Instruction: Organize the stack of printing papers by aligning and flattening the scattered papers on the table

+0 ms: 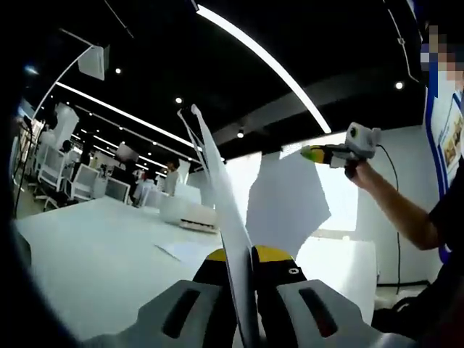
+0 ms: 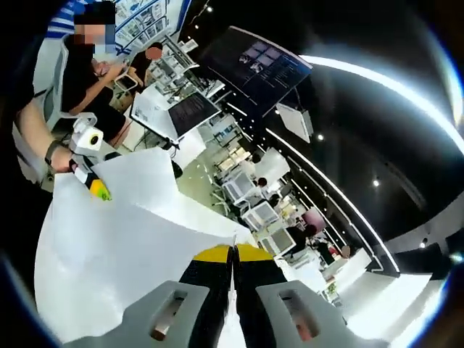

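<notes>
The white printing papers (image 1: 284, 199) are lifted off the table and held between both grippers. My left gripper (image 1: 238, 255) is shut on the sheets, whose edge rises edge-on straight up from its yellow-tipped jaws. Up at the right, my right gripper (image 1: 313, 154), held by a hand, pinches the far corner. In the right gripper view the papers (image 2: 123, 235) spread out to the left of my right gripper (image 2: 233, 250), which is shut on their edge. My left gripper (image 2: 99, 191) grips the opposite corner at the upper left.
The white table (image 1: 94, 250) stretches to the left, with one loose sheet (image 1: 181, 252) lying on it. Office chairs (image 1: 81, 181) and people stand behind it. A person (image 2: 87, 80) sits close by, and dark monitors (image 2: 192, 110) are on nearby desks.
</notes>
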The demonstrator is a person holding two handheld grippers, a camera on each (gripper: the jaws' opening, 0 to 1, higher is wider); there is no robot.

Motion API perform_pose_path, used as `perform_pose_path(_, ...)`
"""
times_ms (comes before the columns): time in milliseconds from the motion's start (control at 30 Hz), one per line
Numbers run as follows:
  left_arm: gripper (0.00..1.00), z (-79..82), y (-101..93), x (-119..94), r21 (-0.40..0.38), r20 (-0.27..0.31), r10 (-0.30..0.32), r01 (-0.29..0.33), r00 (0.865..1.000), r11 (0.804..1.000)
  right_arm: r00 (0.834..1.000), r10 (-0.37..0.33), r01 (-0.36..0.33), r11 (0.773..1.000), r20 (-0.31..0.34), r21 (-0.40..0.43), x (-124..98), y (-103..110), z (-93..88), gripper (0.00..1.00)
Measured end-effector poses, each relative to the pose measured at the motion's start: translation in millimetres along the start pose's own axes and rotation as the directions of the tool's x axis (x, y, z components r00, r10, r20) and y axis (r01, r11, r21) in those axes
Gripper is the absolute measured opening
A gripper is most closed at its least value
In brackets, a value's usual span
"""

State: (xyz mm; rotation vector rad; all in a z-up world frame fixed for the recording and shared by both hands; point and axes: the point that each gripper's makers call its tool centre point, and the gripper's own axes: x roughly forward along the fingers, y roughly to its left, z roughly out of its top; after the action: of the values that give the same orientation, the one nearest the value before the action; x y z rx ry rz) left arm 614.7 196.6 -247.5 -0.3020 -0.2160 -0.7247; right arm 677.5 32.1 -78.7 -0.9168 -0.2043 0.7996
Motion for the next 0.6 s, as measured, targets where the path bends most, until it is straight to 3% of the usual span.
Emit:
perform_pose_path(100, 0.08, -0.1, 0.0, 0.3, -0.003, -0.001, -0.001, 0.001, 1.0, 1.0, 1.0, 0.009, -0.009, 1.0, -0.011, 0.013, -1.3, -8.6, -9.6, 0.0)
perform_pose_path(200, 0.08, -0.6, -0.2, 0.8, -0.003, -0.004, -0.002, 0.002, 1.0, 1.0, 0.996, 0.087, -0.089, 0.994, 0.03, 0.061, -4.5, -2.2, -6.9, 0.0)
perform_pose_path(333, 0.08, -0.9, -0.5, 1.1, -0.001, -0.005, -0.004, 0.004, 1.0, 1.0, 0.995, 0.095, -0.096, 0.995, -0.034, -0.022, -8.2, -4.6, -15.5, 0.0)
perform_pose_path(500, 0.08, -1.6, -0.3, 1.4, 0.002, -0.008, -0.002, 0.002, 1.0, 1.0, 0.99, 0.135, -0.136, 0.991, -0.049, -0.019, -10.5, -2.3, -17.2, 0.0)
perform_pose_path(600, 0.08, -2.3, -0.3, 1.7, 0.003, -0.011, -0.001, 0.001, 1.0, 1.0, 0.984, 0.162, -0.167, 0.984, -0.077, -0.065, -9.6, 0.9, -18.7, 0.0)
